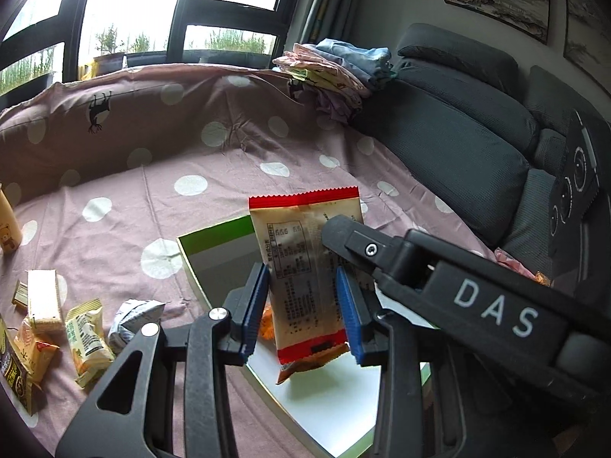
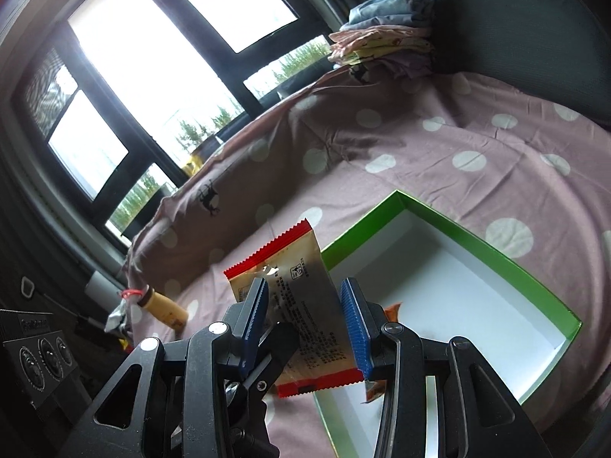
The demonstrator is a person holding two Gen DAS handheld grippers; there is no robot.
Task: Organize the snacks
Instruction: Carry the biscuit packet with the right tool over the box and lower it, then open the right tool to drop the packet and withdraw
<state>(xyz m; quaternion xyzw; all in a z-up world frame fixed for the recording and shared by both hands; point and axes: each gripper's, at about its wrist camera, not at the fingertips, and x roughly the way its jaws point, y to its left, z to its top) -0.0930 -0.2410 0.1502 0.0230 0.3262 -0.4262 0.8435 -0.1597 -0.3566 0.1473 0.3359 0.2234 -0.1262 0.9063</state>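
Note:
A beige snack packet (image 1: pixel 305 267) with red crimped ends stands upright between the blue pads of my left gripper (image 1: pixel 303 313), which is shut on it. My right gripper (image 1: pixel 343 236) reaches in from the right, and one finger lies against the same packet. In the right wrist view the packet (image 2: pixel 301 305) sits between the pads of my right gripper (image 2: pixel 305 316), also shut on it, with a black finger of the left gripper (image 2: pixel 275 355) beneath. The packet hangs over a green-rimmed white box (image 1: pixel 217 234) (image 2: pixel 477 236). An orange packet (image 1: pixel 301 368) (image 2: pixel 391 311) lies inside.
Several loose snacks (image 1: pixel 84 339), a wafer pack (image 1: pixel 44 301) and a silver packet (image 1: pixel 133 320) lie left of the box on the pink dotted sheet. A small bottle (image 2: pixel 164 305) lies farther off. Folded clothes (image 1: pixel 336 72) and dark sofa cushions (image 1: pixel 458 126) stand at the back right.

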